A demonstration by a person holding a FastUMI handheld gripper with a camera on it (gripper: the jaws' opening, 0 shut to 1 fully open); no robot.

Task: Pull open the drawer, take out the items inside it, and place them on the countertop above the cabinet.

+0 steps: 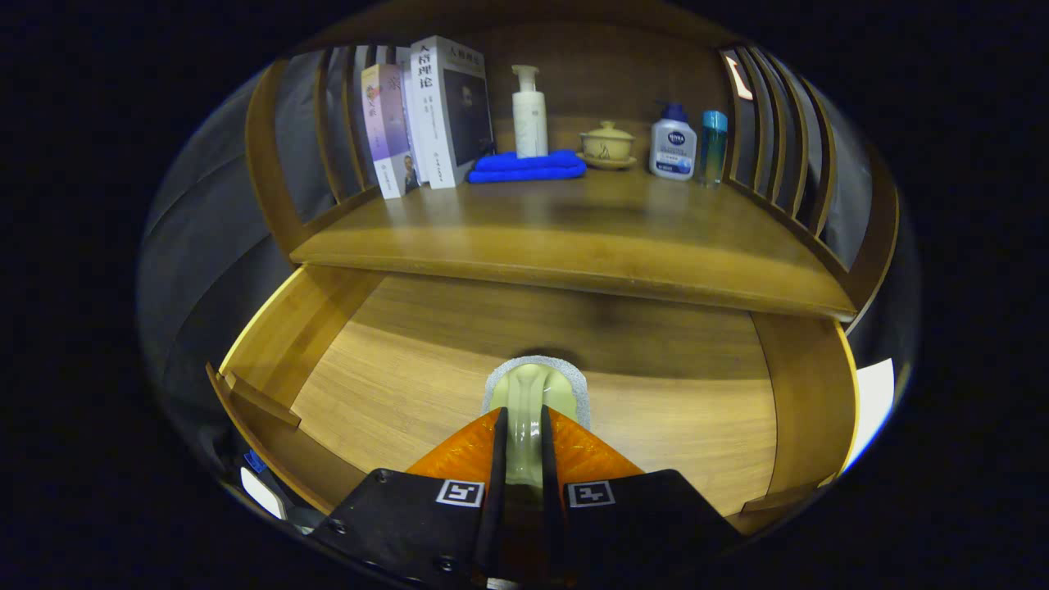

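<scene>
My gripper [523, 412] is shut on a pale green sponge [537, 385] with a grey scouring layer, pinched narrow between both fingers and sticking out ahead of the tips. It hangs over the bare wooden floor of the pulled-out drawer [410, 369], near the drawer's middle. The wooden countertop [574, 221] lies beyond and above the drawer, its front edge overhanging the drawer's back part. I cannot tell whether the sponge touches the drawer floor.
At the back of the countertop stand books [426, 115], a white pump bottle [529, 111], a folded blue cloth [527, 166], a lidded tea cup on a saucer [607, 145], a white and blue bottle [673, 143] and a slim blue bottle [713, 147]. Slatted wooden rails [778, 131] flank both sides.
</scene>
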